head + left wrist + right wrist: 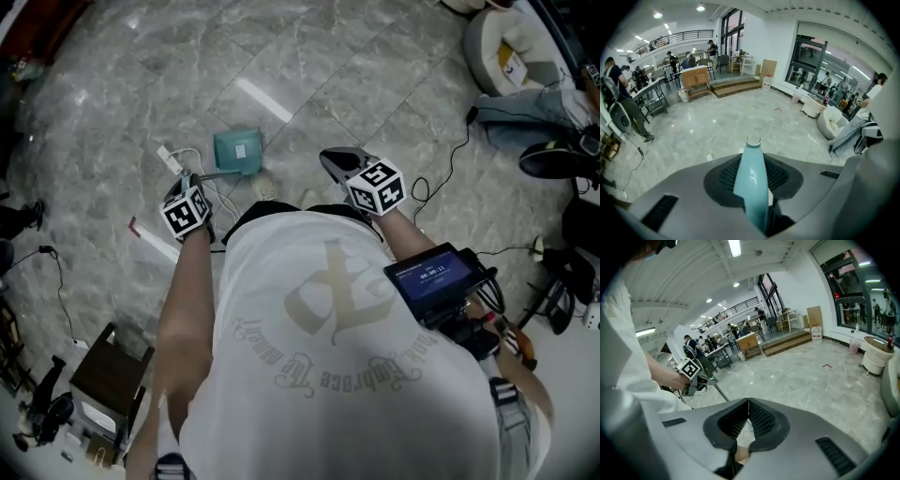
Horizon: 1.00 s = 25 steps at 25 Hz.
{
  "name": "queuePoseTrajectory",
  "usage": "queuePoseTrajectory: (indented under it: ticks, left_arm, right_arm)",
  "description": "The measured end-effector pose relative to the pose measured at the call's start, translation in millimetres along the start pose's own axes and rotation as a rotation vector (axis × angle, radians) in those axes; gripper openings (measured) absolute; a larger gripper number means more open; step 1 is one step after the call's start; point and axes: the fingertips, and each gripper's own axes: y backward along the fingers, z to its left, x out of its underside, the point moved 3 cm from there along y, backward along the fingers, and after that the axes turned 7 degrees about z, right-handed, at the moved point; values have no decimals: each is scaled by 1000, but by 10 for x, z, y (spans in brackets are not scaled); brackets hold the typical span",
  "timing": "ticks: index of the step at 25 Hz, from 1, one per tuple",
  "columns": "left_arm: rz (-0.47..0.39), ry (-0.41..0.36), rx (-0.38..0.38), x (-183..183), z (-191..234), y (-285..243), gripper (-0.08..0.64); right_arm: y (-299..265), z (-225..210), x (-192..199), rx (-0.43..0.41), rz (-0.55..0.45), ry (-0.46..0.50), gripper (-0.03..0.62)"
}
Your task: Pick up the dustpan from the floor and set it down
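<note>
The left claw (753, 161) pinches the dustpan's pale teal handle (751, 185). Both ribbed pads press its sides, and the handle's open round tip sticks out past the jaws. In the head view the person's bare left arm reaches down to this claw, and a thin rod runs from it forward to the dustpan (238, 152). The square teal pan sits low over the grey marble floor (375, 84), just ahead of the person. Whether it touches the floor cannot be told.

The right claw (748, 400) is pressed together, its tips meeting with nothing between them. In the head view it hangs just right of the pan and apart from it.

A white power strip (170, 157) with its cable lies on the floor just left of the pan. A round cream cushion (497, 47) sits well away at the upper right. A small dark wooden cabinet (111, 375) stands at the lower left.
</note>
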Motion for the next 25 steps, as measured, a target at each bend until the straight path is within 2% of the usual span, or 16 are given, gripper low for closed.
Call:
queuePoseTrajectory:
  ticks: [10,16,25]
  left_arm:
    - [15,-33,25,-210,-117,-452,107]
    - [22,-71,16,-358,-198,-639,107]
    - [45,-151,4,-384,-285,-845,107]
  right_arm:
    - [41,-44,102,36,70,-31,17]
    - [52,-79,81,50,95,-44,17]
    - [80,-105,36,58,105,-35,17]
